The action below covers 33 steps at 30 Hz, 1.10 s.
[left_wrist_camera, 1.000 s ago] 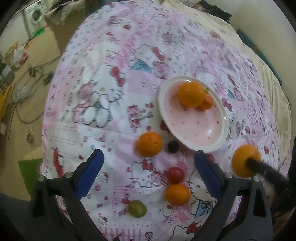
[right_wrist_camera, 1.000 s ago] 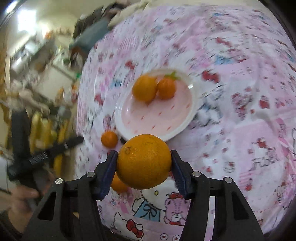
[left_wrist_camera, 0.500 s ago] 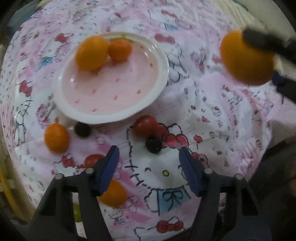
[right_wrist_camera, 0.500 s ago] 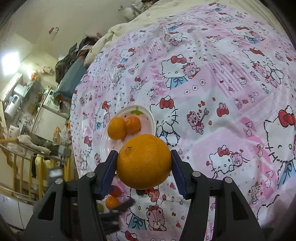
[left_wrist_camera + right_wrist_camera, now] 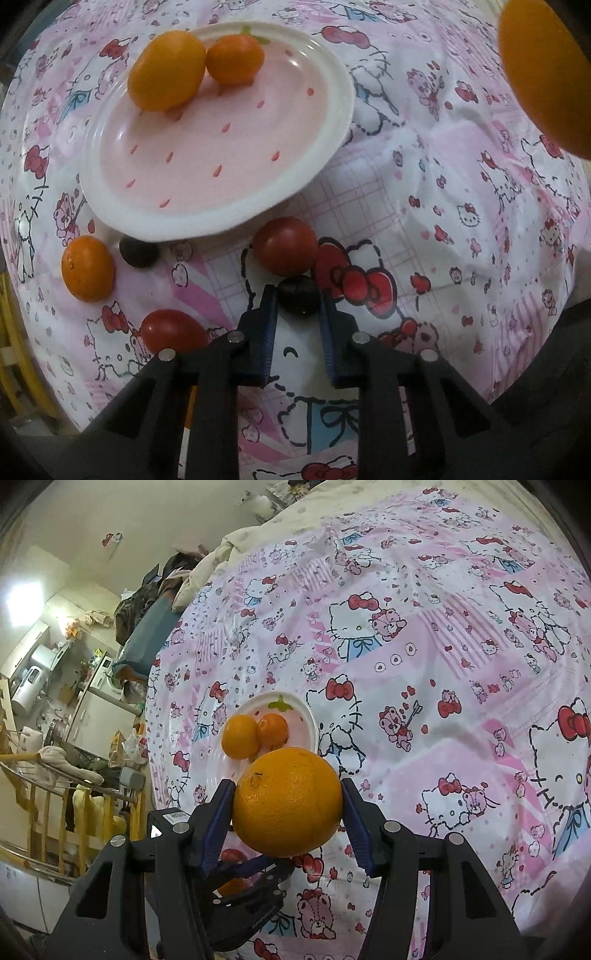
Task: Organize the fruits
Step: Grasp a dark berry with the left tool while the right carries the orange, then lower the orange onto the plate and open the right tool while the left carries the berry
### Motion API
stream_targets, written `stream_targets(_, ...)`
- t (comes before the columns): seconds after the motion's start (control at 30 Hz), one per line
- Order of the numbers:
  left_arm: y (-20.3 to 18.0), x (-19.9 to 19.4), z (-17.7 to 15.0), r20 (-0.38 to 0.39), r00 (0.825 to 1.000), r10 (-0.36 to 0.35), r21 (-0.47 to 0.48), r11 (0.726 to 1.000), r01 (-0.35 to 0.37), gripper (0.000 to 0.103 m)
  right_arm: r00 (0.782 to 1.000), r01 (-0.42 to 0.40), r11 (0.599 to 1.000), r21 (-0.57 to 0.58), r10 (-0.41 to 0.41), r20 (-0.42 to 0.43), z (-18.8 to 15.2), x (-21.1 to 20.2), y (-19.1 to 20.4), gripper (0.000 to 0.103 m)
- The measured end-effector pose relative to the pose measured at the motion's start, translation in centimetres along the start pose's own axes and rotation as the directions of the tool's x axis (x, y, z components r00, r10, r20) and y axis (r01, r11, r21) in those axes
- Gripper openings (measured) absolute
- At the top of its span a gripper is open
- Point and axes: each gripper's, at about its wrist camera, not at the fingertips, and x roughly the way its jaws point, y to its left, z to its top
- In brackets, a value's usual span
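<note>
In the left wrist view a pink plate (image 5: 325, 147) holds two orange fruits (image 5: 166, 70). My left gripper (image 5: 298, 301) is shut on a dark grape (image 5: 298, 295) on the bedsheet, just below a red tomato (image 5: 286, 245). Another dark grape (image 5: 139, 253), a small orange (image 5: 88, 267) and a second tomato (image 5: 171, 330) lie to the left. My right gripper (image 5: 288, 801) is shut on a big orange (image 5: 288, 801), held high above the plate (image 5: 308, 720); that orange also shows at the left view's top right (image 5: 546, 74).
The fruits lie on a bed with a pink Hello Kitty sheet (image 5: 424, 664). The bed's edge drops off at the left toward a cluttered room (image 5: 55, 701). The left gripper's body (image 5: 247, 886) shows below the held orange.
My left gripper has come down and closed around the dark grape. My right gripper has stayed high with the big orange in it.
</note>
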Motion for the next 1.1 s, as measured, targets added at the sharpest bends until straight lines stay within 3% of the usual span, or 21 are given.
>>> stream_targets(0.4,3.5,-5.4,-1.2,0.073,0.997,-0.021,-0.076,0.997,0.027,0.018,1.000,-0.004,1.000,-0.019,0.003,-0.011,-0.1,0.5,0.7,0.059)
stream_targets(0.77,9.4,-11.4,-3.0,0.219,0.974,0.063,-0.192,0.981,-0.020,0.018,1.000,-0.011,0.999,-0.039,0.010,-0.015,-0.3,0.6,1.5,0.059)
stream_targets(1.1,11.4,-12.9,-0.2,0.277,0.956,0.093,-0.233,0.972,-0.027,0.018,0.999,-0.022,0.998,-0.055,0.020,-0.027,-0.1,1.5,2.7,0.059)
